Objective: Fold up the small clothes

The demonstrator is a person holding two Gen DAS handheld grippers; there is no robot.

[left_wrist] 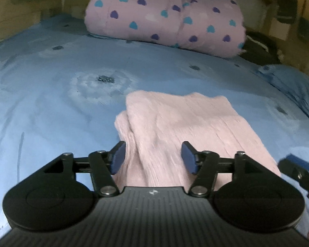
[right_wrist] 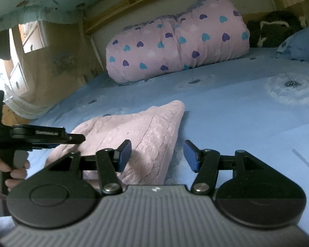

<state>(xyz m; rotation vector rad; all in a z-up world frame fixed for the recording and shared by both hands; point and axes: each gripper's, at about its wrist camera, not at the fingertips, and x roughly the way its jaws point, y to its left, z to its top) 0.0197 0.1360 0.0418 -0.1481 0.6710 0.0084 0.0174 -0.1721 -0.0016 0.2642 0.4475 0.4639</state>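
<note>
Garment (left_wrist: pixel 185 127), pink knit, already folded, flat on blue bedsheet (left_wrist: pixel 51 103), lower centre of both views. Left gripper (left_wrist: pixel 153 157): jaws wide, over the cloth, pads clear of it. Right gripper (right_wrist: pixel 157 156): jaws wide, empty, at the right edge. Step judged: fold released; next calls for another fold or smoothing

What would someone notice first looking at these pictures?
A folded pink garment lies on the blue bedsheet, just ahead of the open left tongs. Behind it, at the bed's far end, sits a big rolled pink quilt with hearts.
</note>
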